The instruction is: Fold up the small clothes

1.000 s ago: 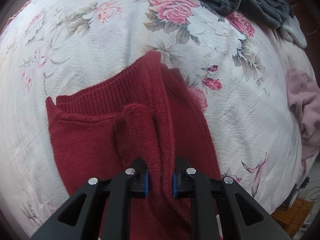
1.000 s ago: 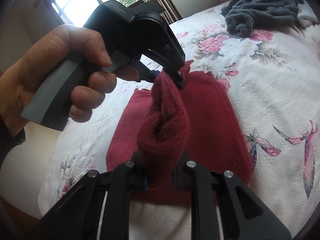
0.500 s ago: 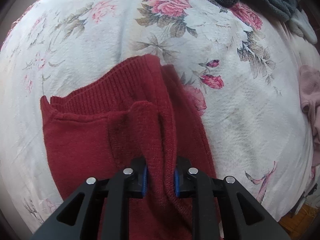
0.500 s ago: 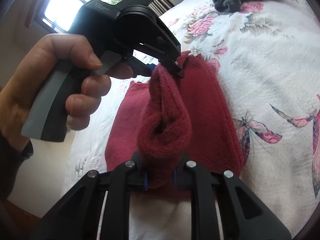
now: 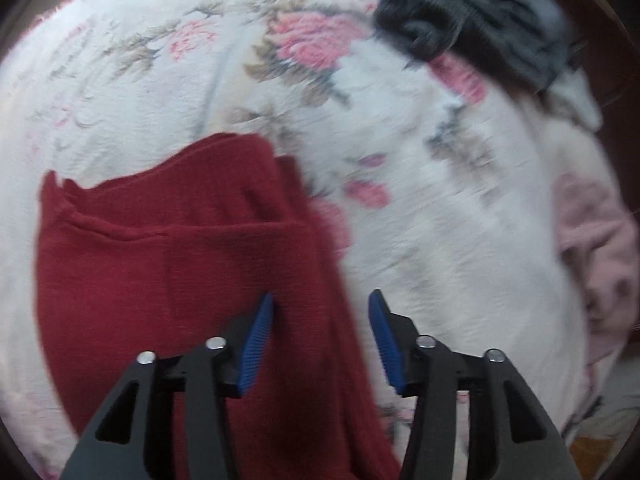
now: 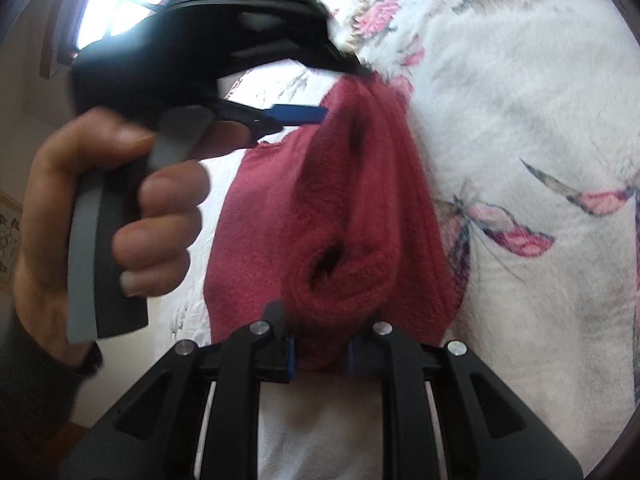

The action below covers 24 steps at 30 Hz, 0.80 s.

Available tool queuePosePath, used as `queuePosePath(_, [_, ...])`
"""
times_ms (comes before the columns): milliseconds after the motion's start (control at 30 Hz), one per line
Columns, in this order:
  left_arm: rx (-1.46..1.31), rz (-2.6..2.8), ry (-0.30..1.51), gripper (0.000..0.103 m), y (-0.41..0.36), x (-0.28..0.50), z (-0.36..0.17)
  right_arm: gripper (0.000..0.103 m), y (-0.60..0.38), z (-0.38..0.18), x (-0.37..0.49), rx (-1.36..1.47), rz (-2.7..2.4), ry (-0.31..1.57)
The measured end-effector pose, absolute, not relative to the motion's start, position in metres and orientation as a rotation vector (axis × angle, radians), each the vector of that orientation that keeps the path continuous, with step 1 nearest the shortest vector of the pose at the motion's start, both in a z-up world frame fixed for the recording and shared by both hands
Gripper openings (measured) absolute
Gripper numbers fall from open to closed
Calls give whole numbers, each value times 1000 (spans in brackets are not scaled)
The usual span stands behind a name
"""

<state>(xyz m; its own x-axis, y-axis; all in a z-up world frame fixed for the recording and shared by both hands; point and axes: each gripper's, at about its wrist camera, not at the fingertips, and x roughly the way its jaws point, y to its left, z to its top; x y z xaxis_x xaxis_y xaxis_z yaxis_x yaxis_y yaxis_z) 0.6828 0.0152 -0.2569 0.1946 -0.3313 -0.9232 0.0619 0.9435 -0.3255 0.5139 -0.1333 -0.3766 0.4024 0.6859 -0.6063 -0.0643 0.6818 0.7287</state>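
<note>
My left gripper (image 5: 320, 320) has let go, jaws now apart over the red sweater (image 5: 180, 272) on the bed (image 5: 440, 220); my right gripper (image 6: 319, 354) still clamps its rolled near edge.

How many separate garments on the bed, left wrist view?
4, maybe more out of frame: red knit sweater under the open left gripper, dark grey garment top right, small white piece beside it, pink garment at right edge.
</note>
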Motion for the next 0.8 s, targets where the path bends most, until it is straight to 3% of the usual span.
queuePosePath(67, [-292,-318,1312,61,29,674,-251,22,-137,-379,512,706,529,1070])
queuePosePath(100, [-310,-335,1300,62,36,669,-247,33,-140,-380,513,719,521,1073])
queuePosePath(167, [-344,-370,1269,62,53,656,-238,43,-147,-384,513,761,512,1081])
queuePosePath(367, [-369,-440,1206,68,113,610,-220,57,-168,-386,514,865,547,1048])
queuePosePath(567, [-429,-549,1314,68,144,567,-236,59,-195,-387,529,1024,675,1045])
queuePosePath(800, [-491,-613,1347,68,150,549,-254,59,-162,-386,609,905,791,1287])
